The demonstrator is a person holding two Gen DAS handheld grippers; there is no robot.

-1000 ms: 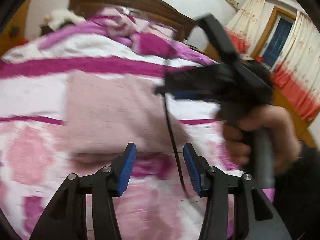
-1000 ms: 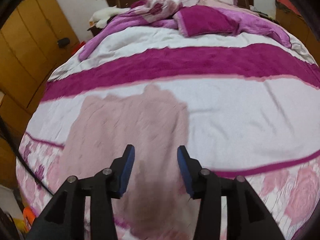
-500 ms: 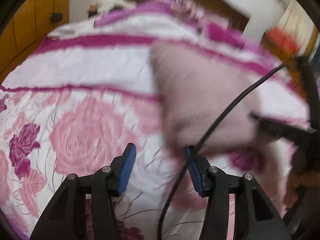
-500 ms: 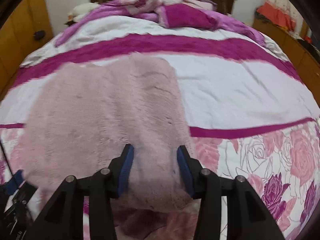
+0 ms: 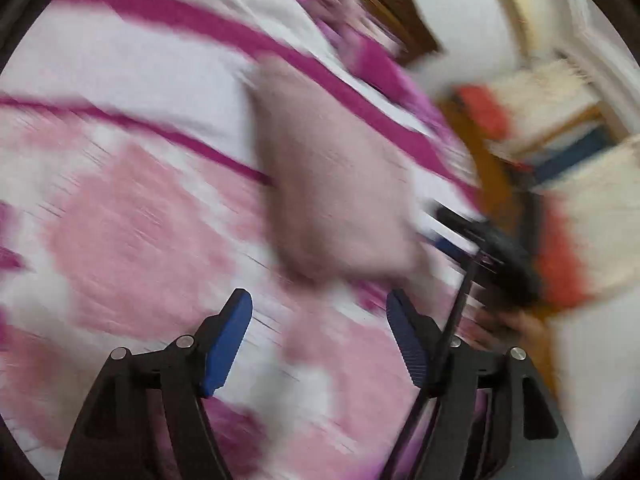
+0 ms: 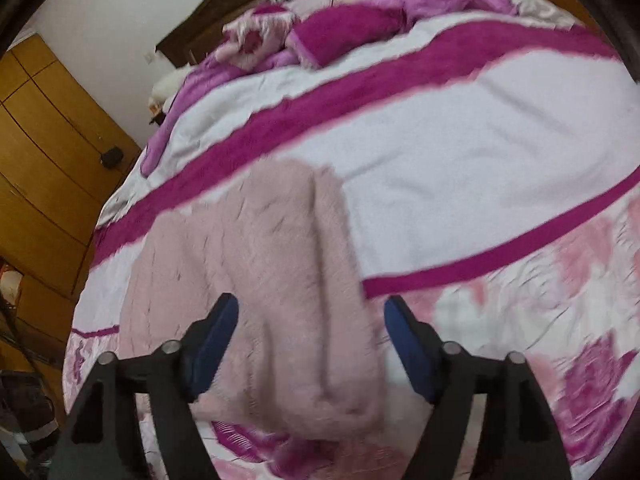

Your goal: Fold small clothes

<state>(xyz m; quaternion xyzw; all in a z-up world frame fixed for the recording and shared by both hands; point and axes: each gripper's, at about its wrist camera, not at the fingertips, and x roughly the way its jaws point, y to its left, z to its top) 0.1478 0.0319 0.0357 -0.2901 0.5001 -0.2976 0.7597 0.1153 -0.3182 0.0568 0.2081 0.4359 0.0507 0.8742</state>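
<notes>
pink fleece garment [image 6: 256, 280] lies at the bed's [image 6: 460, 168] near edge, long axis away from us | right claw [image 6: 310, 344] nearer, jaws just opened astride its hem | left claw [image 5: 320, 340] also just opened, empty, garment ahead-right

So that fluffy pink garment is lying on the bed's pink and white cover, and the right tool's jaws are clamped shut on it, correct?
Not quite. The fluffy pink garment does lie on the pink and white cover, but the right gripper is not clamped on it. The right wrist view shows its jaws apart, having just been opening, with the garment's near edge between them and neither blue pad pressing on it.
</notes>
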